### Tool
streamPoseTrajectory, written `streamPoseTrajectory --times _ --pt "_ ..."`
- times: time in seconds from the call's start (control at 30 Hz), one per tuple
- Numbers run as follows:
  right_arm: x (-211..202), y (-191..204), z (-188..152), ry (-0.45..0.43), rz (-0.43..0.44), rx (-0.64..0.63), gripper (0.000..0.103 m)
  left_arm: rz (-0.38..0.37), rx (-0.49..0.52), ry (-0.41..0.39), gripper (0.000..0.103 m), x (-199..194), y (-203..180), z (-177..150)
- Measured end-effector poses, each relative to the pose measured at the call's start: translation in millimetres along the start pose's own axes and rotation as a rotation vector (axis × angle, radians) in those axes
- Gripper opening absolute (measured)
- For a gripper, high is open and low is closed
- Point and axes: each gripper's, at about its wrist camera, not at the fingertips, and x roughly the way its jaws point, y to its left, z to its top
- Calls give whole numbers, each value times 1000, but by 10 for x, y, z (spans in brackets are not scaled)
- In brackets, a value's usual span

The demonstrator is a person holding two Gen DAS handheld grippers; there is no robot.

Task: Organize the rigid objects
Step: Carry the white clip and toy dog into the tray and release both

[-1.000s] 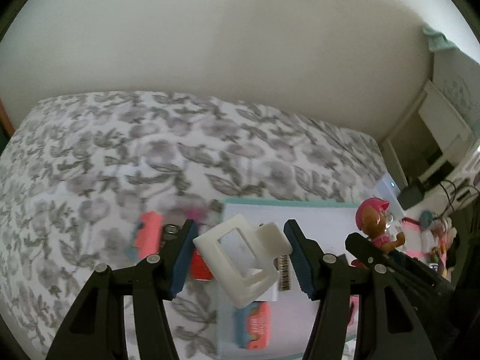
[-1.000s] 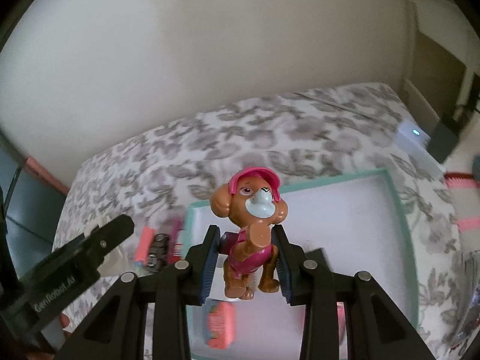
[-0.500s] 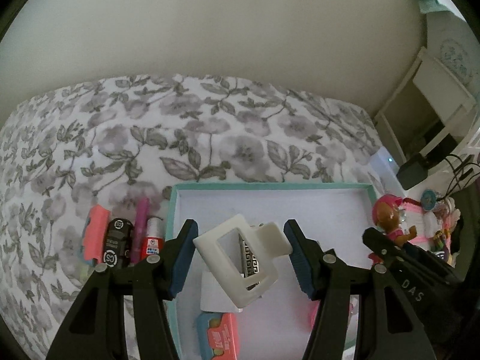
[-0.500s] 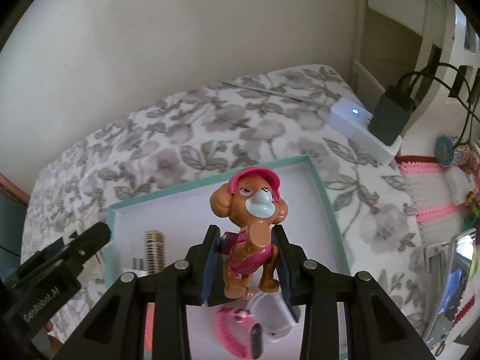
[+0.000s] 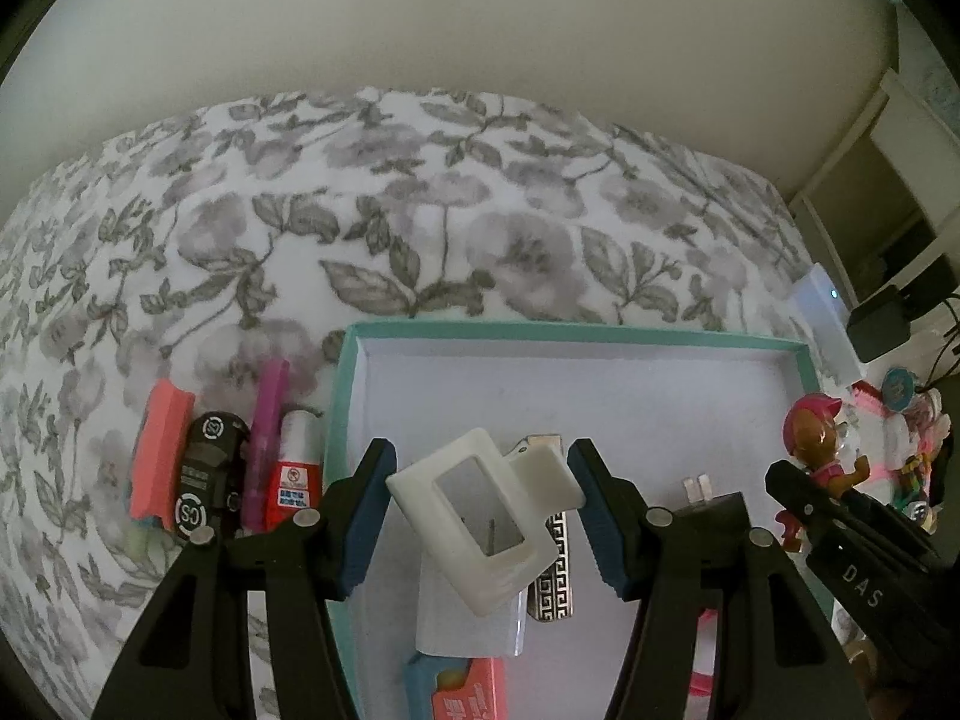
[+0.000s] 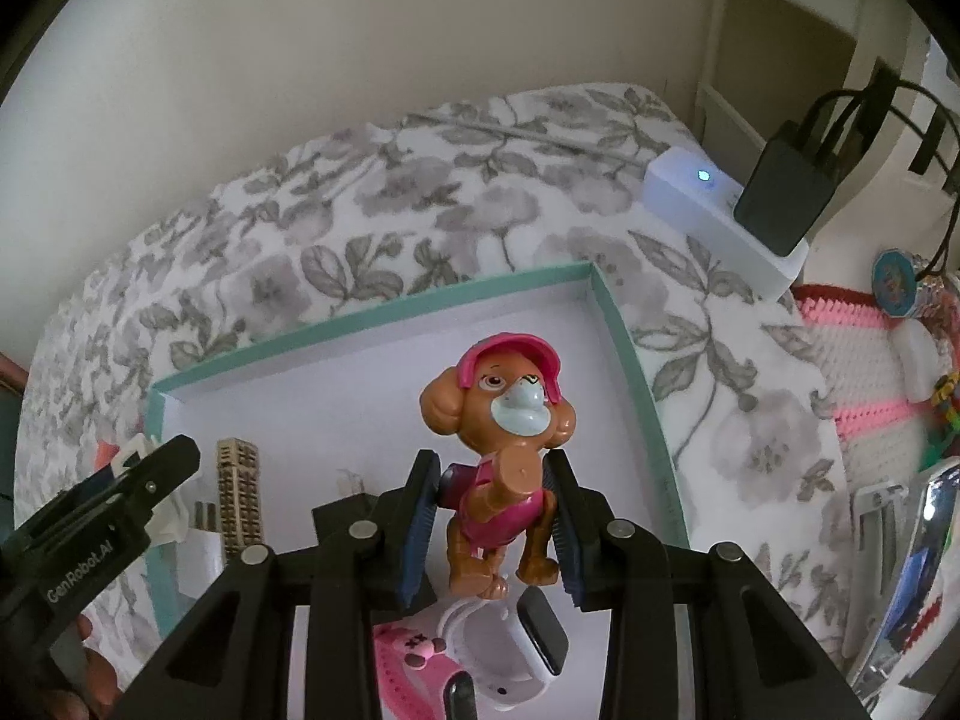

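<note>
My left gripper (image 5: 483, 510) is shut on a white plastic frame piece (image 5: 480, 525) and holds it above the near left part of a teal-rimmed white tray (image 5: 576, 336). My right gripper (image 6: 495, 525) is shut on a brown toy dog with a pink cap (image 6: 501, 456), held above the tray (image 6: 384, 315) near its right side. The dog also shows in the left wrist view (image 5: 819, 450). In the tray lie a patterned metal bar (image 5: 555, 564), a white block (image 5: 465, 624), a black plug (image 5: 711, 498), an orange-and-blue card (image 5: 462, 690) and a pink-and-white watch (image 6: 480, 654).
Left of the tray on the floral bedspread (image 5: 420, 210) lie a coral eraser (image 5: 159, 450), a black toy car (image 5: 204, 480), a purple pen (image 5: 264, 444) and a small red-and-white bottle (image 5: 294, 474). A white power strip (image 6: 714, 216) with a black charger (image 6: 786, 198) and knitted clutter (image 6: 864, 360) sit to the right.
Both grippers have moved to the right and closer over the tray, each keeping its object. More of the tray's right side and the power strip have come into view.
</note>
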Motion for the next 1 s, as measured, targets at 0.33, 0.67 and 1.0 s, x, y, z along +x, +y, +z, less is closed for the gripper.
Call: streamPoseTrajectory --times 0.33,0.67,1.0 --pt "178 -22 -71 49 -16 -5 37 6 -11 36 61 133 46 -31" --pt "256 -26 -104 70 -18 -3 37 8 -22 41 61 137 86 -35" --pt "222 -27 -80 71 -38 -3 39 -7 -29 39 62 54 88 0"
